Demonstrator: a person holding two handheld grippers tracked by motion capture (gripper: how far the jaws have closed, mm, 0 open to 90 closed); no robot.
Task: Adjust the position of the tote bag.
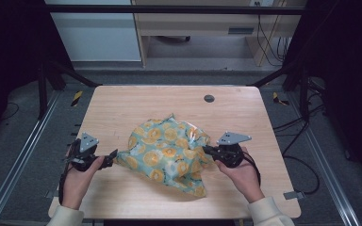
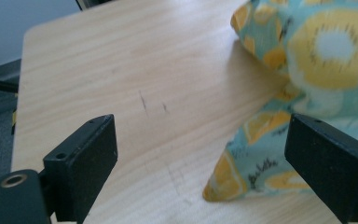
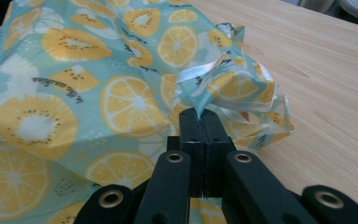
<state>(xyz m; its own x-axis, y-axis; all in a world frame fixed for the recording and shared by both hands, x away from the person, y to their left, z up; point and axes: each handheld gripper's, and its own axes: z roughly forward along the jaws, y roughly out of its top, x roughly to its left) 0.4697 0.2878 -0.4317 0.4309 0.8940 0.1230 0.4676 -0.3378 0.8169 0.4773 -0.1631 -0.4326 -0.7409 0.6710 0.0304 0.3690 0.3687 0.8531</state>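
A crumpled teal cloth printed with yellow lemon slices (image 1: 167,153) lies in the middle of the wooden table (image 1: 136,101). At the cloth's left corner my left gripper (image 1: 111,157) stands open. In the left gripper view that gripper (image 2: 200,158) has its jaws wide apart, and a corner of the cloth (image 2: 242,179) lies between them, close to the right jaw. My right gripper (image 1: 206,150) is shut on the cloth's bunched right edge. In the right gripper view it (image 3: 199,116) pinches fabric (image 3: 74,84) beside a pale ribbon (image 3: 200,70).
A round dark grommet (image 1: 209,98) is set into the table near its far edge. Bare wood (image 2: 121,70) stretches to the left of the cloth. Black frame posts and cables stand beyond the table, with cabinets farther back.
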